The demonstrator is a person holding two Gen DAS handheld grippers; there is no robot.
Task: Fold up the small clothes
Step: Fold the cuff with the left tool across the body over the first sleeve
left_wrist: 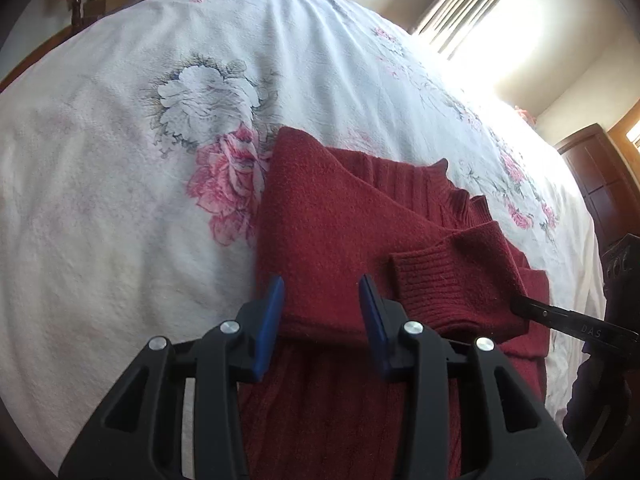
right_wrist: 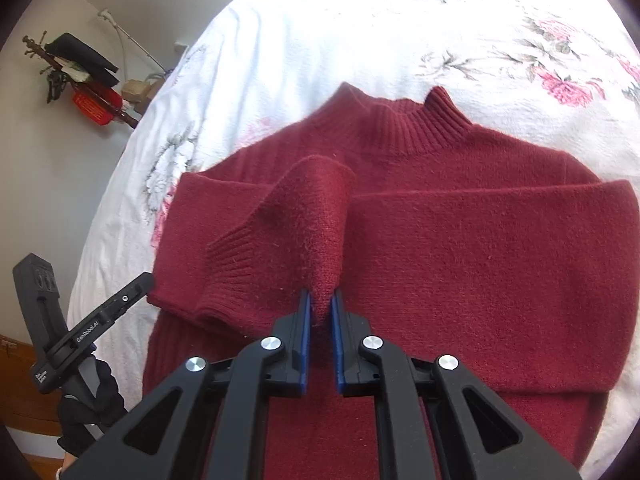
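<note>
**Sleeves folding across the chest**

The red sweater [right_wrist: 440, 216] lay flat on the floral bedspread [right_wrist: 304, 36]. The right gripper [right_wrist: 320, 300] pinched a sleeve fold, jaws narrow; the left gripper [left_wrist: 322, 300] hovered wide at the sweater's nine o'clock edge. Next, likely: lay the sleeve flat, release.

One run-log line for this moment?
scene: red sweater on floral bedspread | left gripper: open over sleeve | right gripper: shut on sleeve
</note>
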